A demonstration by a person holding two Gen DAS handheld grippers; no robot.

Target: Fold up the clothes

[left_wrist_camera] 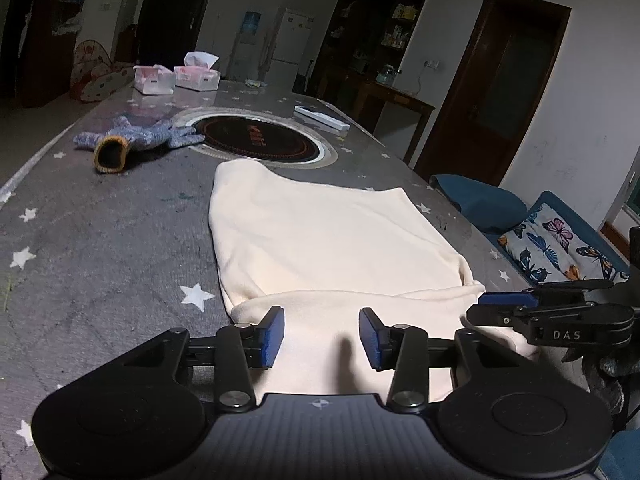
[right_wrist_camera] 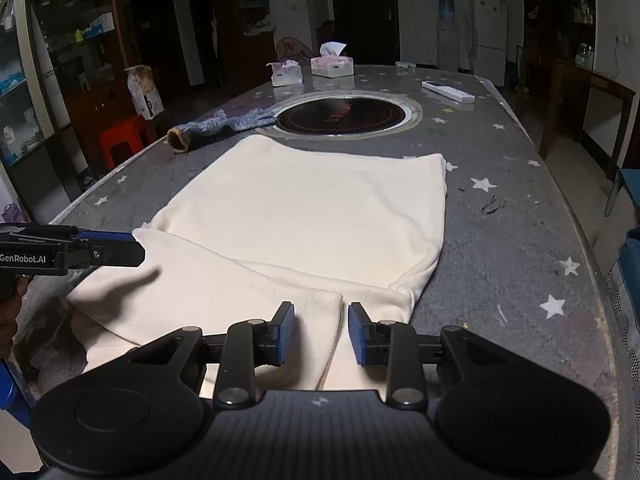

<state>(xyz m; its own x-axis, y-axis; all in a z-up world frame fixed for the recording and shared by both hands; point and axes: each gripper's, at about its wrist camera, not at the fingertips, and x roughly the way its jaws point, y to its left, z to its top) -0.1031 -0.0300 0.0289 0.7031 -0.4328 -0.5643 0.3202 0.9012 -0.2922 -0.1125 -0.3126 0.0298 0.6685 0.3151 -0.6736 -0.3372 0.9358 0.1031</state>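
A cream garment (left_wrist_camera: 332, 240) (right_wrist_camera: 312, 208) lies flat on the grey star-patterned table (left_wrist_camera: 100, 240) (right_wrist_camera: 520, 240), its near part folded over in a flap. My left gripper (left_wrist_camera: 322, 336) hovers open over the near edge of the cloth, nothing between its blue pads. My right gripper (right_wrist_camera: 320, 330) is also open, just above the flap's edge at the near right corner. Each gripper shows in the other's view: the right gripper (left_wrist_camera: 508, 306) at the right edge, the left gripper (right_wrist_camera: 116, 246) at the left edge, both low over the garment's near side.
A blue knitted glove (left_wrist_camera: 132, 140) (right_wrist_camera: 216, 126) lies past the garment on the left. A round black hotplate (left_wrist_camera: 256, 138) (right_wrist_camera: 344, 114) is set in the table's middle. Tissue boxes (left_wrist_camera: 196, 76) (right_wrist_camera: 332, 64) and a white remote (left_wrist_camera: 322, 118) (right_wrist_camera: 448, 91) lie at the far end. A blue sofa with a butterfly cushion (left_wrist_camera: 560, 252) stands to the right.
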